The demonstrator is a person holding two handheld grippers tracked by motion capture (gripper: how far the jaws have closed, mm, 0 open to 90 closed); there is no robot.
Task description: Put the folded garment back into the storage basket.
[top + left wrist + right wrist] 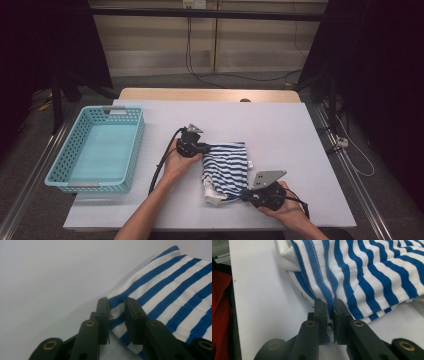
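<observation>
- High view: teal basket [75, 172] sits left of the striped cloth [227, 165] on the bench [300, 145].
- Left hand-held gripper [117, 305] pinches the cloth's edge.
- Right hand-held gripper [331, 305] pinches its hem.

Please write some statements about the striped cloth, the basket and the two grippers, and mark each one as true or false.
1. The striped cloth lies on the white table. True.
2. The striped cloth is inside the basket. False: the turquoise basket holds nothing and stands apart, to the left of the cloth.
3. The right gripper pinches an edge of the cloth. True: its jaws are closed on the fabric.
4. The left gripper is far from the cloth. False: a fold of the cloth's edge sits between its jaws, which press on it.
5. The cloth has red and white stripes. False: the stripes are blue and white.
</observation>
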